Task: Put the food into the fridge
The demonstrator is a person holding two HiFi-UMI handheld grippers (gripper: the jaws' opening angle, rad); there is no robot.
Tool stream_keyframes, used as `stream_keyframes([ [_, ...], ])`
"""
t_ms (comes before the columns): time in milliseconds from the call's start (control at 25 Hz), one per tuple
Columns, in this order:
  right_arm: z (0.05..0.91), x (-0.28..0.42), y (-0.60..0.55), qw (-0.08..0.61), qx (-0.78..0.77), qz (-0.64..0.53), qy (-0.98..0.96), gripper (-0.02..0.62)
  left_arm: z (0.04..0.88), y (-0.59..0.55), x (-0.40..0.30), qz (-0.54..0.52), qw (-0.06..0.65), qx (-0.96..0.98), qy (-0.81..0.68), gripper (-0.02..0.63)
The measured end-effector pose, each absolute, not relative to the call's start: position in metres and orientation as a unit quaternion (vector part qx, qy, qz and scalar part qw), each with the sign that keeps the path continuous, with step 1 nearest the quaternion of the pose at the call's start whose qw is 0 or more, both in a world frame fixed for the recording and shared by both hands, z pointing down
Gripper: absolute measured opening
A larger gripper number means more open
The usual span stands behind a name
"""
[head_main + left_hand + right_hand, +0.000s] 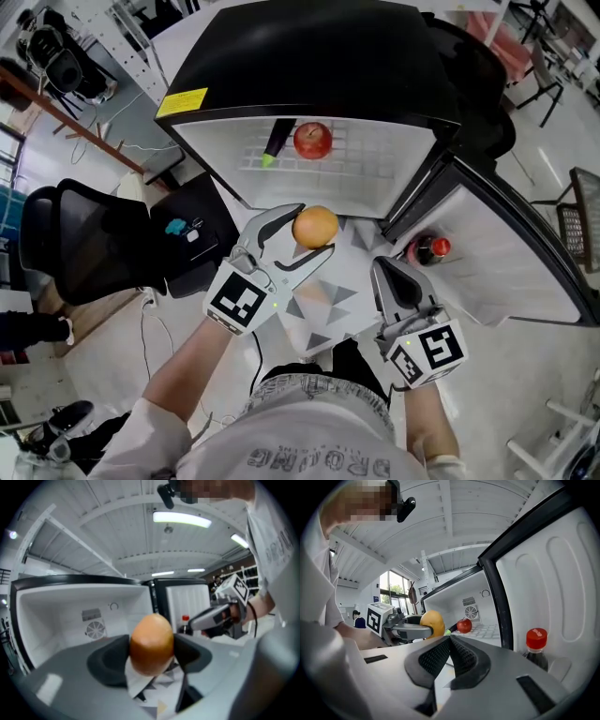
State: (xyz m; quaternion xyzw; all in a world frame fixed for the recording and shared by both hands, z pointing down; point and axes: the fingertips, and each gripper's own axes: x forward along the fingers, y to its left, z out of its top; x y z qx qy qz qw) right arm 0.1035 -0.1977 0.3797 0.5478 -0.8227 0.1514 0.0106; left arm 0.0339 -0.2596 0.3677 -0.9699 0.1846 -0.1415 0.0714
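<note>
At 12 o'clock, fridge [309, 56], standing open; on its shelf [375, 164], apple [313, 140], with a slim item [276, 142] just beside it at 9. Nearer, before the shelf, orange [315, 226] between the jaws of the left gripper [314, 231]. At 3 o'clock of the orange, bottle [429, 249] in a compartment of the door [506, 272]. At 5, right gripper [384, 267], near the bottle. Well apart at 9, chair [84, 244].

The bottle [536, 646] shows only its red cap and dark shoulder above the right gripper [450, 638]. Beside the apple [313, 140], the green-tipped thing [277, 142] is too small to identify.
</note>
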Motion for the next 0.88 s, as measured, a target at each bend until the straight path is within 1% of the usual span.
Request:
stream_keyframes([
  [520,0.377,0.112,-0.23,0.012,0.55,0.125,-0.825,0.003,0.346,-0.314,0.093,-0.171,0.169,-0.961,0.134,0.296],
  [880,0.383,0.113,-0.239,0.003,0.553,0.129,-0.823,0.003,0.354,-0.355,0.131,-0.248,0.27,-0.925,0.098,0.298],
])
